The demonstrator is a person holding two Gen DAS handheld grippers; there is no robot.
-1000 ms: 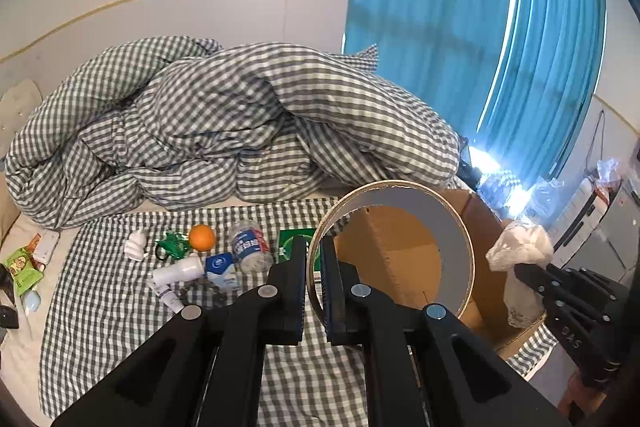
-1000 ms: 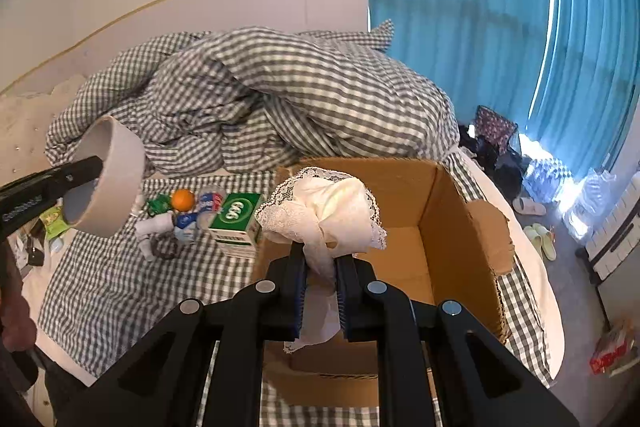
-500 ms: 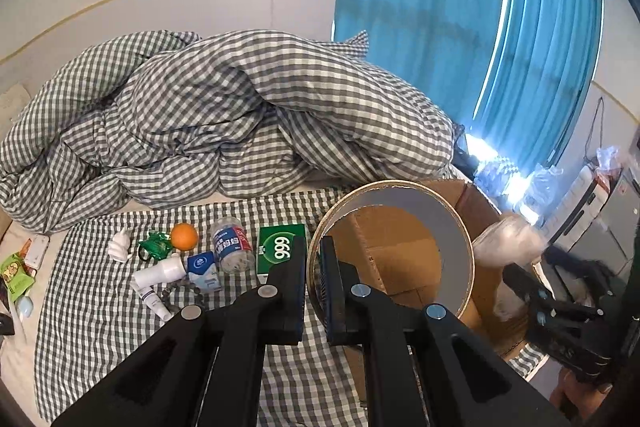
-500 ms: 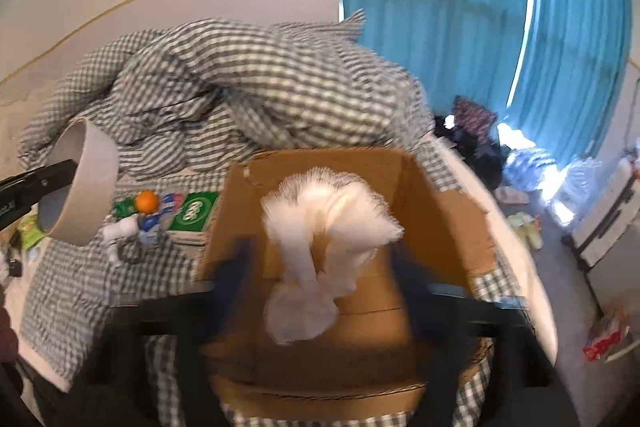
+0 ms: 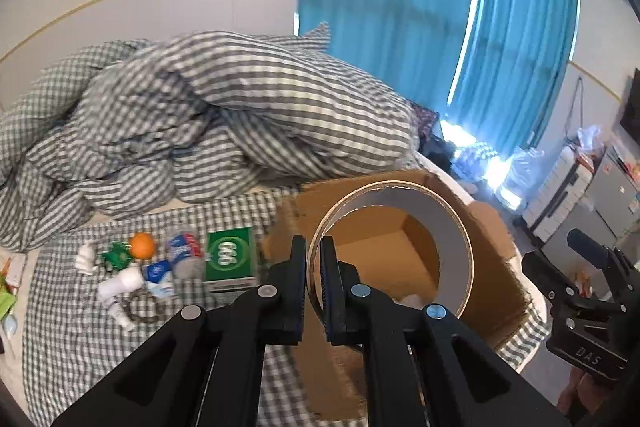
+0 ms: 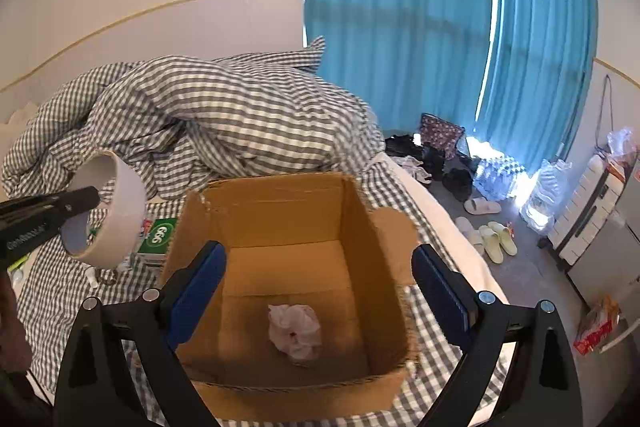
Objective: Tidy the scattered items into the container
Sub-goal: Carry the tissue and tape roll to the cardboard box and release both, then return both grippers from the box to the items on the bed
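Note:
My left gripper [image 5: 314, 247] is shut on the rim of a wide tape roll [image 5: 456, 227], held in the air at the left edge of the cardboard box [image 5: 492, 259]. In the right wrist view the roll [image 6: 120, 195] hangs left of the box [image 6: 280, 203]. My right gripper [image 6: 318, 255] stands open above the box with nothing between its fingers. A crumpled white lace cloth [image 6: 296, 331] lies on the box floor. On the checked sheet left of the box lie a green carton [image 5: 231, 259], an orange ball [image 5: 143, 245], a small jar [image 5: 184, 255] and a white bottle [image 5: 120, 283].
A bunched checked duvet [image 5: 224, 115] fills the back of the bed. Blue curtains [image 6: 400, 27] hang behind. Right of the bed the floor holds slippers [image 6: 492, 235], bags and a white cabinet [image 6: 592, 211]. Small packets [image 5: 6, 291] lie at the sheet's far left.
My right gripper opened and let go of the white cloth, which dropped to the box floor. My left gripper carried the tape roll rightward toward the box.

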